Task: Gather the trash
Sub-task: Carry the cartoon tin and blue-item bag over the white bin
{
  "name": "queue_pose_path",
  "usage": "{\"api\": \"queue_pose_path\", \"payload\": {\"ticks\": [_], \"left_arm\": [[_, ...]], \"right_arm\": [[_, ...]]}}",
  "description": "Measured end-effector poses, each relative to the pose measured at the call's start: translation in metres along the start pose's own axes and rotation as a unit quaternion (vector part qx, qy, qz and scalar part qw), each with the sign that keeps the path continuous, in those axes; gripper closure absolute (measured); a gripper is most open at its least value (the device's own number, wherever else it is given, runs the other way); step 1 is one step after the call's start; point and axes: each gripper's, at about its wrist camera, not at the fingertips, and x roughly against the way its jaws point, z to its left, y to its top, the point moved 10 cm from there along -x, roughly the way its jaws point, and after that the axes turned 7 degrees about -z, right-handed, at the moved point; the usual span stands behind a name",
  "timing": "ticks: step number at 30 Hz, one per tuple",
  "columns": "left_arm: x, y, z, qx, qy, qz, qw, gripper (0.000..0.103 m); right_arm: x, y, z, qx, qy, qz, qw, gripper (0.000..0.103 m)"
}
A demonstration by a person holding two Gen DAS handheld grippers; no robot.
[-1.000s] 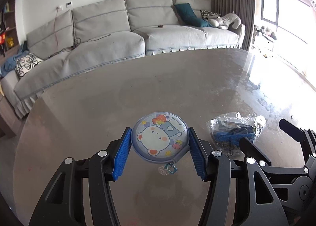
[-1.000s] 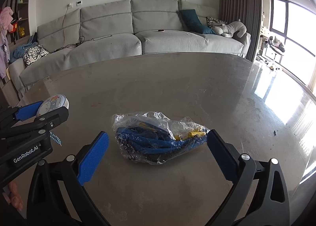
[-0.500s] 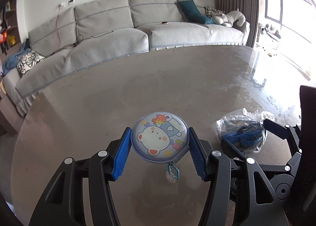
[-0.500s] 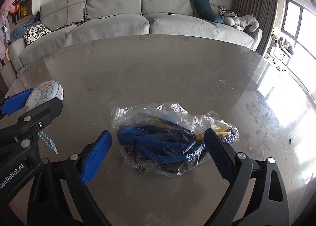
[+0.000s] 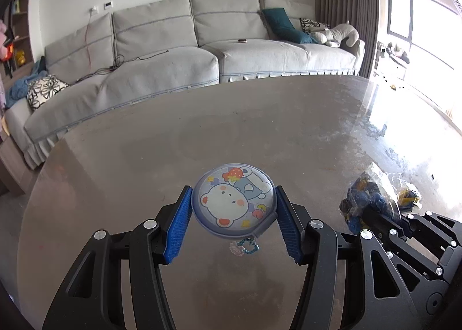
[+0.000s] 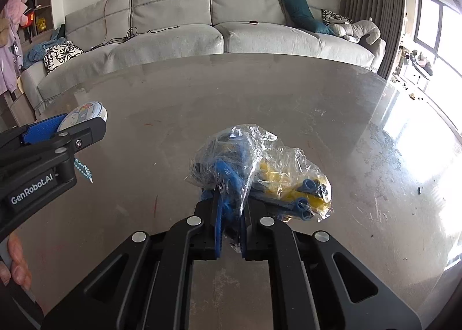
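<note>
My left gripper (image 5: pixel 233 208) is shut on a round blue cartoon-bear pouch (image 5: pixel 233 203), with a small bead charm (image 5: pixel 244 247) hanging from it, held above the table. The pouch also shows at the left of the right wrist view (image 6: pixel 83 115). My right gripper (image 6: pixel 231 223) is shut on a clear plastic bag of blue and yellow pieces (image 6: pixel 260 174), bunched between the blue pads. The bag also shows at the right of the left wrist view (image 5: pixel 378 200).
A large glossy grey-brown table (image 6: pixel 288 104) lies under both grippers. A long grey sofa (image 5: pixel 202 50) with cushions and a plush toy stands behind its far edge. Bright windows are at the right. A dark speck (image 6: pixel 418 190) lies on the table right.
My right gripper moved in around the plastic bag and closed on it; the bag is now bunched up and held. My left gripper kept hold of the pouch.
</note>
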Motion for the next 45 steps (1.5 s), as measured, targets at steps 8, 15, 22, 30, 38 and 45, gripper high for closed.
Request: {"api": "queue_pose_path", "payload": {"ticks": [8,15,22,30,38,45], "left_arm": [[0.024,-0.003,-0.017,-0.014,-0.032,-0.013,0.9993,0.047],[0.049,-0.022,-0.054,-0.026,-0.097,-0.004,0.9950,0.047],[0.087,-0.048,-0.118,-0.074,-0.170,-0.001,0.9826,0.047],[0.122,-0.088,-0.194,-0.140,-0.241,0.012,0.9603,0.047],[0.147,-0.115,-0.244,-0.192,-0.268,0.009,0.9440,0.047],[0.170,-0.151,-0.281,-0.236,-0.299,0.018,0.9245,0.047]], "right_arm": [[0.077,0.012,-0.009,-0.013,0.002,-0.058,0.998,0.093],[0.145,-0.002,-0.033,-0.043,-0.017,-0.094,0.995,0.092],[0.195,-0.037,-0.064,-0.074,-0.060,-0.111,0.989,0.092],[0.234,-0.086,-0.099,-0.103,-0.108,-0.111,0.983,0.092],[0.259,-0.134,-0.134,-0.139,-0.140,-0.102,0.975,0.092],[0.271,-0.164,-0.150,-0.158,-0.153,-0.094,0.971,0.091]]}}
